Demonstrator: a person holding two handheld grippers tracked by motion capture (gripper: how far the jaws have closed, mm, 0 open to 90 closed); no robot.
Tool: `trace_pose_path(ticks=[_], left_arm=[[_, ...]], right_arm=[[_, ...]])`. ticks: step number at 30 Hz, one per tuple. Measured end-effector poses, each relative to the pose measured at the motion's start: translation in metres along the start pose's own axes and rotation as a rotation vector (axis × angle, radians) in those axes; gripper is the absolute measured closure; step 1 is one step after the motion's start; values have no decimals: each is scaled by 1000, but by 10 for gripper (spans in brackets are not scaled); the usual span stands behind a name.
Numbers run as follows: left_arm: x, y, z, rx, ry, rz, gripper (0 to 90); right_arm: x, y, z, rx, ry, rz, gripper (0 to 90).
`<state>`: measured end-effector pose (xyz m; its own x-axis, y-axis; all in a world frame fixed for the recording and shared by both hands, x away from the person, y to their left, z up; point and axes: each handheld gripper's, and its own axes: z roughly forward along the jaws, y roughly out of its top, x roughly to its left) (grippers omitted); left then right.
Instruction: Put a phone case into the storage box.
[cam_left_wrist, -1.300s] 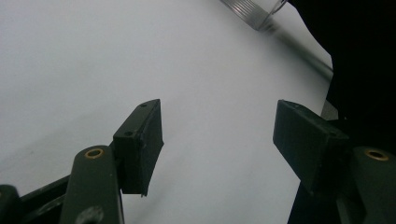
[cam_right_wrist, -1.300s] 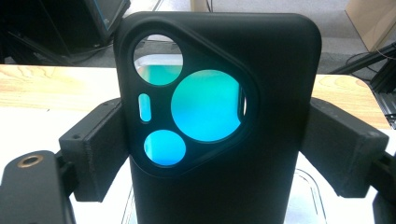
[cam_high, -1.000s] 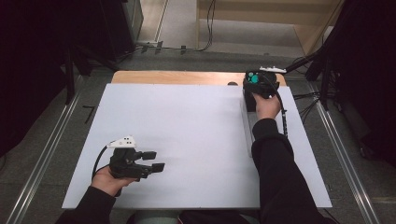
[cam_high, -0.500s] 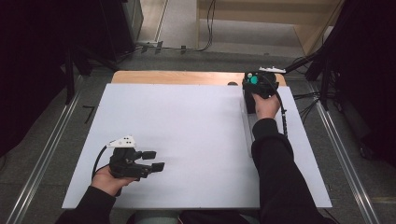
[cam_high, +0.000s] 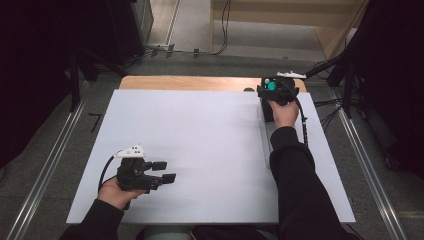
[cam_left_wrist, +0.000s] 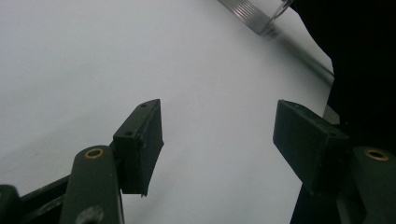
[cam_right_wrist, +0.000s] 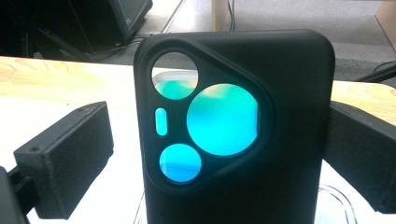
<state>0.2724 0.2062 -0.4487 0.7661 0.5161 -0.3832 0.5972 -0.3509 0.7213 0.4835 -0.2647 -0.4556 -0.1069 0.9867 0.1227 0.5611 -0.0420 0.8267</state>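
A black phone case (cam_right_wrist: 233, 130) stands upright at the table's far right, near the back edge, in a clear holder (cam_right_wrist: 336, 200). Teal shows through its round camera cut-outs. My right gripper (cam_right_wrist: 219, 140) is open around it: the left jaw stands a little off the case's edge and the right jaw is at or just behind the other edge. In the high view the case's teal spot (cam_high: 271, 86) sits at my right gripper (cam_high: 274, 94). My left gripper (cam_high: 165, 171) rests near the table's front left, open and holding nothing, and its jaws (cam_left_wrist: 219, 135) face the bare white surface.
The white tabletop (cam_high: 200, 135) has a strip of bare wood (cam_high: 190, 82) along its back edge. A long clear strip (cam_high: 265, 135) lies beside the right forearm, and its ridged end (cam_left_wrist: 252, 11) appears in the left gripper view. Cables (cam_high: 330, 107) trail off the right side.
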Motion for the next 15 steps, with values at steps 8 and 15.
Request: trace_pose_path(ticks=[8,15], left_arm=[[0,0,1,4,3,4,333],[-1,0,2,4,4,4,333]], right_arm=[[-2,2,-5,7,12,1,0],[-4,6,-12,0,2,4,0]])
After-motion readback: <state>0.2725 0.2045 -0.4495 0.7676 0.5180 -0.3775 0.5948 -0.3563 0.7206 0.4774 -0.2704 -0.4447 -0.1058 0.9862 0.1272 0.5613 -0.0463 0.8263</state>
